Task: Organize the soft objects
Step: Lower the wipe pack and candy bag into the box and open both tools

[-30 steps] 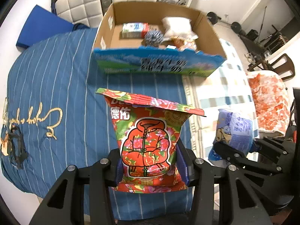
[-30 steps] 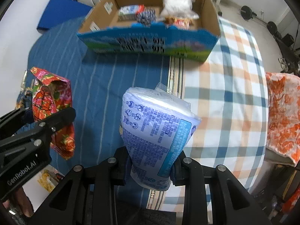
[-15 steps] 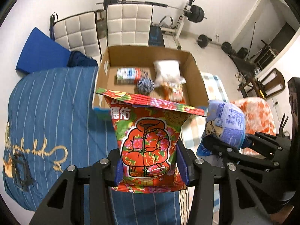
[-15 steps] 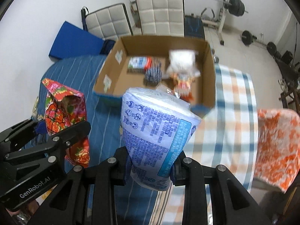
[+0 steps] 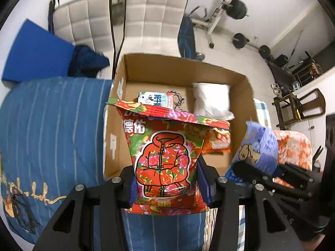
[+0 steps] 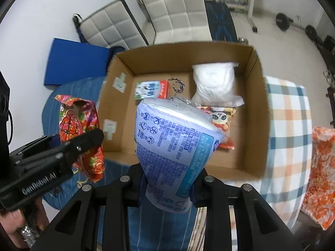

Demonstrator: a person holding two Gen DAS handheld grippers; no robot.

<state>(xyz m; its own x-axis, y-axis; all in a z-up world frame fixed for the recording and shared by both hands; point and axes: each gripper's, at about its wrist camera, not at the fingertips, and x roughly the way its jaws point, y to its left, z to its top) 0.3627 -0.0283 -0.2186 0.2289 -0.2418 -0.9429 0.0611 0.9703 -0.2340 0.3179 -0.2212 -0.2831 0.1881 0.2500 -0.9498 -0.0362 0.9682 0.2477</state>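
My left gripper (image 5: pixel 165 179) is shut on a red floral snack bag (image 5: pixel 163 159) and holds it upright over the near left part of the open cardboard box (image 5: pixel 247 96). My right gripper (image 6: pixel 167 179) is shut on a pale blue plastic pack (image 6: pixel 173 144) and holds it over the box's near edge (image 6: pixel 230 167). The floral bag (image 6: pixel 81 129) shows left in the right wrist view; the blue pack (image 5: pixel 257 148) shows right in the left wrist view. Inside the box lie a white pillow pack (image 6: pixel 213 83), a milk carton (image 6: pixel 150 89), a rope toy (image 6: pixel 177 85) and a panda snack bag (image 6: pixel 222 121).
The box sits on a bed with a blue striped cover (image 5: pixel 52 125) and a checked blanket (image 6: pixel 289 125). An orange patterned cloth (image 6: pixel 320 177) lies at the right. White padded chairs (image 5: pixel 155 14), a blue mat (image 5: pixel 31 50) and gym weights (image 5: pixel 236 8) stand beyond the box.
Both grippers have risen and moved forward with their packs, from above the bed in front of the box to over the box opening. Both holds are unchanged.
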